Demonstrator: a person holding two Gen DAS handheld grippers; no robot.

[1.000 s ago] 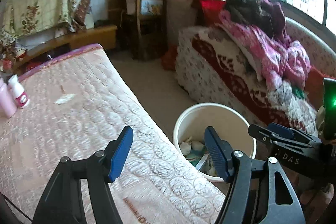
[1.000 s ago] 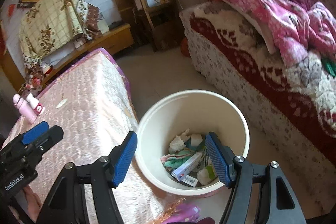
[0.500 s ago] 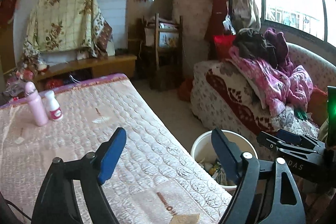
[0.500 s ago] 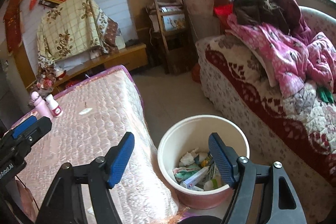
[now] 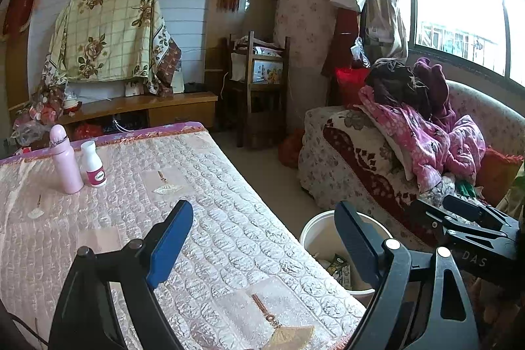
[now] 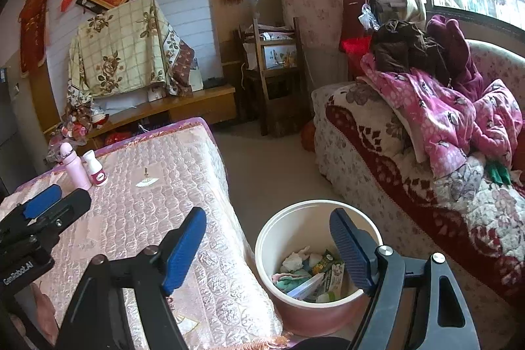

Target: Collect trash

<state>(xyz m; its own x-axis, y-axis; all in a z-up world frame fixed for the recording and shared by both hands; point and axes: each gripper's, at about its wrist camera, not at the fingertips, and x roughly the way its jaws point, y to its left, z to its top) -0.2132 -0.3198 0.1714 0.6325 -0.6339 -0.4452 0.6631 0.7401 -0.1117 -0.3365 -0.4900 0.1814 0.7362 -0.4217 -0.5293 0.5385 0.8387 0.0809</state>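
A: Start at the tongs. Left gripper: blue pads spread wide, nothing between them, only quilt and bin rim behind. Right gripper: jaws opening at this instant, also bare.

B: Agreed, both released. Where does the trash lie?

A: In the round white plastic bin with the pinkish base, standing on the floor between the pink quilted bed cover and the floral red-and-cream sofa. Crumpled white tissues and a green printed packet sit at the bottom.

B: The relation for the next move?

A: The bin is below and ahead of the right gripper, behind its right finger. From the left it lies off to the right, half hidden. So the right is nearer the bin. The left is nearer the bed top.

B: Anything loose left on the bed?

A: Only a pink bottle and a white bottle with a pink label, upright, just beside each other at the far end. I judge them not trash; cannot be sure.

B: Change from a second ago?

A: Both views then looked steeply into the bin. Now they are raised, taking in the wall. Both jaws stand wider.
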